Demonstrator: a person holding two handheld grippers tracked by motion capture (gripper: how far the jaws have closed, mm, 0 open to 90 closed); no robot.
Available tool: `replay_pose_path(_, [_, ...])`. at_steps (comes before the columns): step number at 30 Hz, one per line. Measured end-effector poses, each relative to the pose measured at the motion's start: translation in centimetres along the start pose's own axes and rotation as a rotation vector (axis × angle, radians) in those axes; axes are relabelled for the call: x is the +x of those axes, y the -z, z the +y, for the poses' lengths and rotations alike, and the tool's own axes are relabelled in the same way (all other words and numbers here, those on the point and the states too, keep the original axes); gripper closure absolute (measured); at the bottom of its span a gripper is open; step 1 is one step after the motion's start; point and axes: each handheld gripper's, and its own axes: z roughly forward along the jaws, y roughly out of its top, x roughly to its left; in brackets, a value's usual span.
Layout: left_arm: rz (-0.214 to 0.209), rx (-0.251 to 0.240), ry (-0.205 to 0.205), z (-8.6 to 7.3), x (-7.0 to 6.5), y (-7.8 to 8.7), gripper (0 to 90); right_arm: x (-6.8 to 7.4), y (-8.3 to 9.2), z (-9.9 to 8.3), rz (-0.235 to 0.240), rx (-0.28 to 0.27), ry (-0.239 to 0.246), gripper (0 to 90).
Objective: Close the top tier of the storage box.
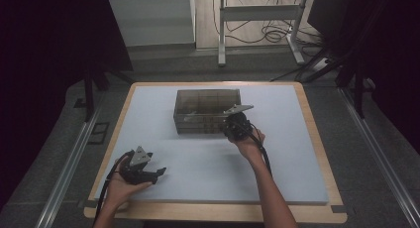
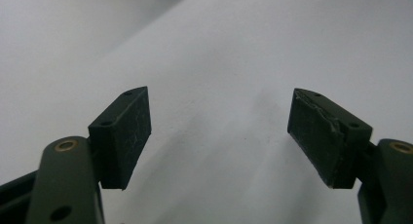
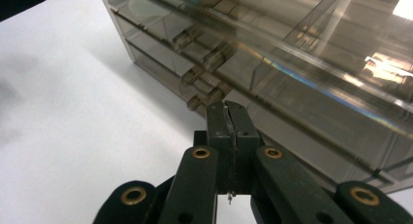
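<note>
Now the right hand (image 1: 250,139) reaches forward over the worktop (image 1: 277,153), its right tool (image 3: 229,112) pressed shut with nothing between the pads, tips at the front of the smoky clear drawer box (image 1: 205,109), just beside a drawer handle (image 3: 202,85). Well apart, the left tool (image 2: 219,131) rests low near the front edge, jaws wide and empty. No readable writing.
</note>
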Motion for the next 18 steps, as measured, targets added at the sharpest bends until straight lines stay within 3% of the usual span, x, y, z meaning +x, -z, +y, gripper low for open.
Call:
replay_pose_path(7, [0.002, -0.003, -0.006, -0.1, -0.2, 0.2, 24.5, 0.6, 0.3, -1.5, 0.017, 0.017, 0.017, 84.8])
replay_pose_path(12, [0.003, -0.005, -0.009, -0.1, -0.3, 0.3, 24.5, 0.8, 1.4, -3.6, 0.017, 0.011, 0.033, 65.7])
replay_pose_path(18, [0.006, 0.000, -0.009, -0.2, -0.4, 0.3, 24.4, 0.3, 2.6, -5.8, 0.016, 0.002, 0.026, 57.0])
